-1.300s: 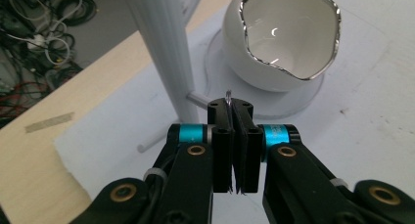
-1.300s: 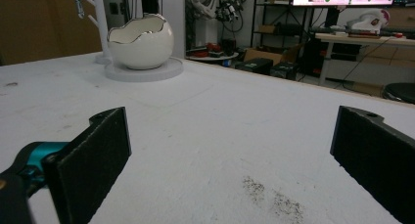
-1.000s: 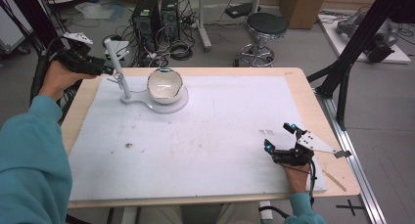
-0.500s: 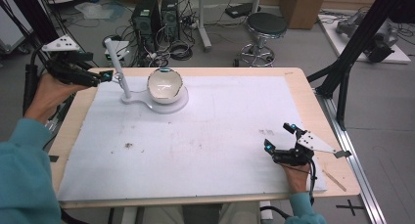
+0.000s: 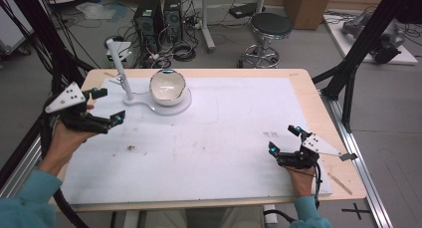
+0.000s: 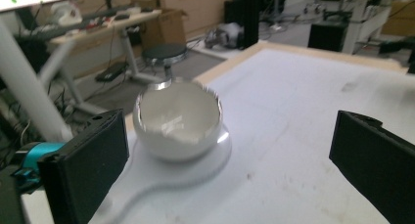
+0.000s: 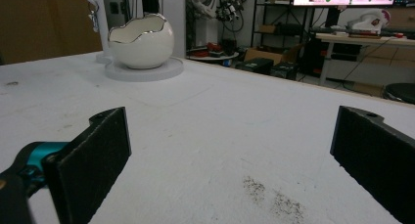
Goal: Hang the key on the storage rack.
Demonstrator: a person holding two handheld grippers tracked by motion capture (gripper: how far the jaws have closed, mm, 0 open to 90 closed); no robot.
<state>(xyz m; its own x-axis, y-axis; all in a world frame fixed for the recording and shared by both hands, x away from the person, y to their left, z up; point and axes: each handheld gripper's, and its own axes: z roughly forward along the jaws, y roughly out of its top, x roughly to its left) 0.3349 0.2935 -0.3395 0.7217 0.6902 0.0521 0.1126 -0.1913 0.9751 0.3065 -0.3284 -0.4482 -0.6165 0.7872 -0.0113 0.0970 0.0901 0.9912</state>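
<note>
Left gripper (image 5: 107, 106) withdrawn from bowl (image 5: 168, 87).

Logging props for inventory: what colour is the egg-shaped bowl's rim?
Silver, on a white bowl; it shows best in the right gripper view.

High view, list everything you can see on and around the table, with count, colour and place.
Egg-shaped bowl: one, white with a silver jagged rim, back left of the table on a round base.
Stand: one, white, round base under the bowl with a slanted post beside it.
Table cover: one, white, stained, over the wooden table.
Stool: one, black seat, floor behind the table.
Computer towers: two, black, floor behind the table.
Left hand-held gripper: one, black, open, left edge, aimed at the bowl.
Right hand-held gripper: one, black, open, front right.
</note>
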